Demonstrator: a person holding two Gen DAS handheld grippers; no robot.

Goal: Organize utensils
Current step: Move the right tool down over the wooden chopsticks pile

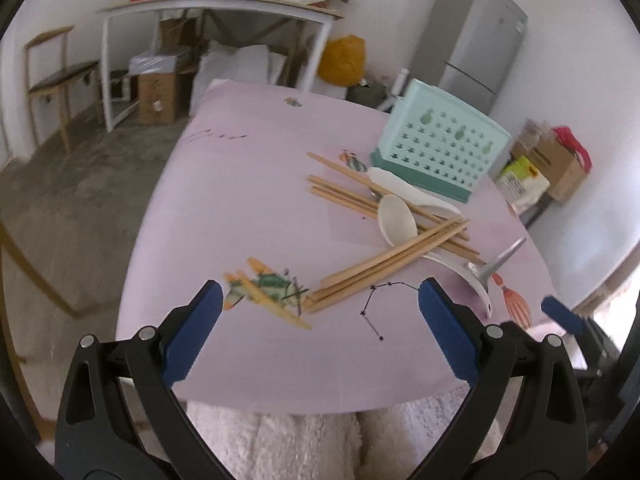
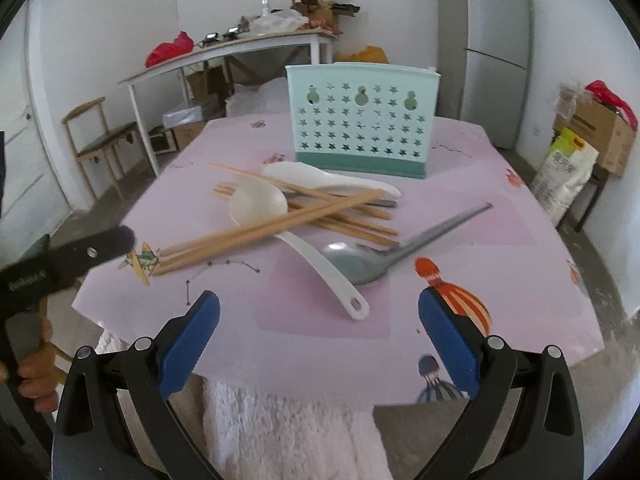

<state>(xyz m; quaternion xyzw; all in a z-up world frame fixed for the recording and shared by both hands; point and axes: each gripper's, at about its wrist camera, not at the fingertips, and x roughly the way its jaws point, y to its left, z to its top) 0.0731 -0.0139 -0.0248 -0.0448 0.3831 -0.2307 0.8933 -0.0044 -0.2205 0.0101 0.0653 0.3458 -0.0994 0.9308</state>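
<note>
Both grippers are spread wide with nothing in them. The left gripper [image 1: 320,308] hovers over the near edge of the table [image 1: 248,184], and the near ends of the chopsticks [image 1: 384,260] sit just ahead of it, between its blue pads and a bit to the right. The right gripper [image 2: 319,312] is also at the near edge, and the handle end of the white ladle [image 2: 320,264] lies right between its fingers, slightly farther in.

The pile is a jumble: wooden chopsticks crossed over each other, the white ladle's round bowl tucked under a few of them, and a second white plastic rice paddle [image 2: 332,178] behind, toward the far side. A grey metal spoon [image 2: 384,256] lies to the right of the ladle, bowl near, handle pointing far right. Behind it all stands the utensil holder [image 2: 362,120], mint green plastic with a darker teal base, flat front punched with star-shaped holes and three gourd-shaped cutouts.

The table has a smooth pink cover printed with hot air balloons, a little plane and dotted constellation lines. In the right wrist view the left gripper's black body shows white lettering, too blurry to read.
</note>
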